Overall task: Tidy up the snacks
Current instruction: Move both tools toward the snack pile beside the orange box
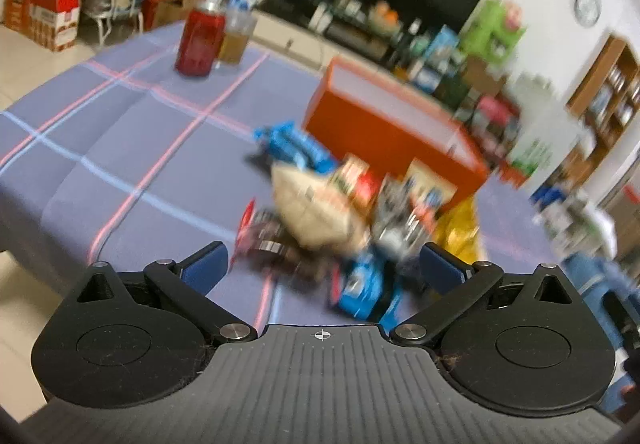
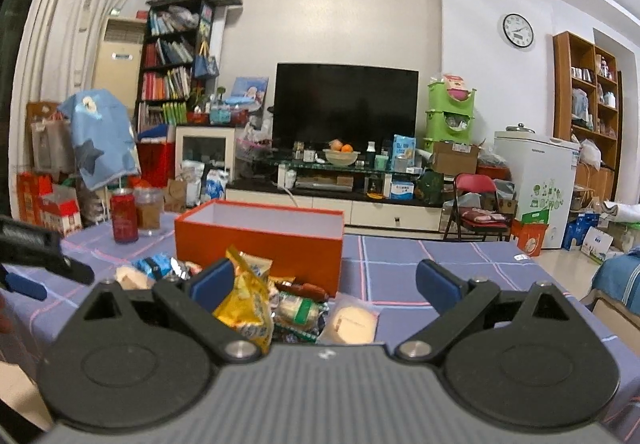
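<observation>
Presently both tools are spread wide and hold nothing: the left gripper [image 1: 323,262] hovers over a loose heap of snack packets [image 1: 340,211] on the plaid tablecloth [image 1: 120,131], and the right gripper [image 2: 325,280] faces the same heap from the opposite end. The orange box [image 2: 260,240], open-topped and apparently empty, stands just behind the heap. Risk, as judged: the packets overlap, so a closing pinch may catch two wrappers at once or drag neighbours off the pile; the puffy yellow bag [image 2: 246,298] beside the right tool's left finger could slip or crush. With both tools converging on one small heap, collision is also possible. Only the right wrist view is sharp, showing the box interior and the left tool's tip at frame edge; the blurred left wrist view alone shows blue packets [image 1: 294,145] and the red can [image 1: 199,40] with the amber-filled cup [image 1: 236,39] clearly apart from the heap.
</observation>
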`<control>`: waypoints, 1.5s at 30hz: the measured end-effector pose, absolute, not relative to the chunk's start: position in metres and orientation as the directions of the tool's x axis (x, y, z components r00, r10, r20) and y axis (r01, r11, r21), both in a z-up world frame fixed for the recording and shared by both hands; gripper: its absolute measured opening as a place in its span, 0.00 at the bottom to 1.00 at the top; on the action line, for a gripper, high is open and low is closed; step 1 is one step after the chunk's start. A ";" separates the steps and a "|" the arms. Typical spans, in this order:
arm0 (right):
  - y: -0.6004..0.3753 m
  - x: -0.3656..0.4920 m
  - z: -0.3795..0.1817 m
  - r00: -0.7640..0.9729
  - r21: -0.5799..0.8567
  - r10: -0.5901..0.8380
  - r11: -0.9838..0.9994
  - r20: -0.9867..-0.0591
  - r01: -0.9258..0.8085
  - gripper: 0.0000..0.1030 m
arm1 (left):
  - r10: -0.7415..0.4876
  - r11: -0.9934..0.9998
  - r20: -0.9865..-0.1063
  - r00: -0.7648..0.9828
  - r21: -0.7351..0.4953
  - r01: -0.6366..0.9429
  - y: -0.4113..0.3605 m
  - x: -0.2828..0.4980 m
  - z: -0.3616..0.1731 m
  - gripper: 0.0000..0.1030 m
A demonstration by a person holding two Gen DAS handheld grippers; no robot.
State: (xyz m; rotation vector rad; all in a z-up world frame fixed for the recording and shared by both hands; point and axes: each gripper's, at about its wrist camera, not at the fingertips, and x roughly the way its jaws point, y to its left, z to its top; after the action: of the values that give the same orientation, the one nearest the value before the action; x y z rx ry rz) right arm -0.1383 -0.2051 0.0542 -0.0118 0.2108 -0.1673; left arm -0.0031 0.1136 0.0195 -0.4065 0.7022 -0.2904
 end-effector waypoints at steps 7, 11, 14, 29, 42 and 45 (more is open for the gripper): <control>-0.238 -0.129 0.091 0.982 0.058 -0.176 0.982 -0.066 0.180 0.94 | -0.396 0.863 -0.516 0.760 -0.492 0.116 0.121 0.016 0.037 0.81; -0.241 -0.100 0.103 0.987 0.028 -0.154 0.987 -0.048 0.155 0.94 | -0.335 0.907 -0.538 0.773 -0.407 0.109 0.105 0.035 0.050 0.81; -0.229 -0.069 0.082 0.983 0.023 -0.083 0.996 -0.166 0.088 0.94 | -0.297 0.919 -0.536 0.790 -0.385 0.084 0.096 0.048 0.048 0.81; -0.170 -0.019 0.025 0.905 -0.151 0.096 0.974 -0.414 -0.172 0.94 | -0.364 0.916 -0.558 0.746 -0.361 0.177 0.098 0.101 0.029 0.81; -0.142 0.007 -0.001 0.876 -0.252 0.051 0.948 -0.479 -0.193 0.94 | -0.394 0.909 -0.594 0.701 -0.368 0.198 0.108 0.101 0.006 0.81; -0.143 0.011 -0.004 0.866 -0.237 0.047 0.953 -0.498 -0.188 0.94 | -0.403 0.912 -0.588 0.701 -0.325 0.251 0.104 0.097 0.006 0.81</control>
State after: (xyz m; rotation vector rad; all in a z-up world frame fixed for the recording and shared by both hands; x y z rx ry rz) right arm 0.0113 -0.1426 -0.0041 -0.2846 0.5104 0.1252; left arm 0.0972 0.1038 0.0064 -0.2275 0.7057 -0.3675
